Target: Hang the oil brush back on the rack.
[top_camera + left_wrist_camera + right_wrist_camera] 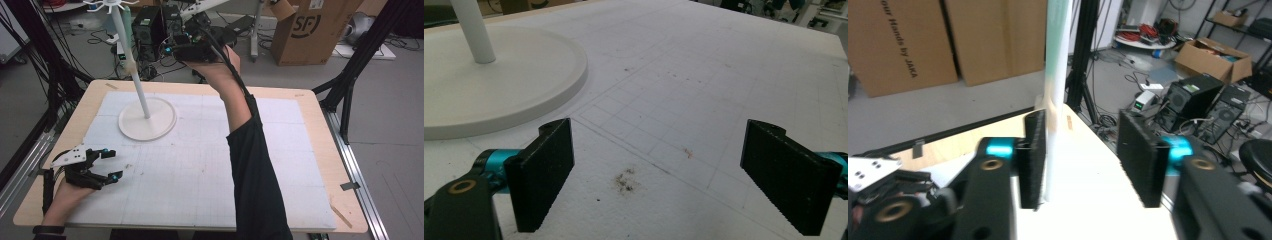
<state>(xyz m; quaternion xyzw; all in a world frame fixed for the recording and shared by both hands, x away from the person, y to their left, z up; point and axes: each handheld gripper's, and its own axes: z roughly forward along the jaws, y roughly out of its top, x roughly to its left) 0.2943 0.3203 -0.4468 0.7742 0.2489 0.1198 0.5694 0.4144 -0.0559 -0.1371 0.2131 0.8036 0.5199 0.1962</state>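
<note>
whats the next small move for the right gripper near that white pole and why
Probably draw the right gripper straight back from the white pole. Its jaws stand apart with nothing pressed between them, and one pad sits right beside the pole, so a sideways swing could knock the stand.

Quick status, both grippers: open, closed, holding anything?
Left gripper: open, empty, low over the mat.
Right gripper: open, holding nothing, raised beside the white pole.
</note>
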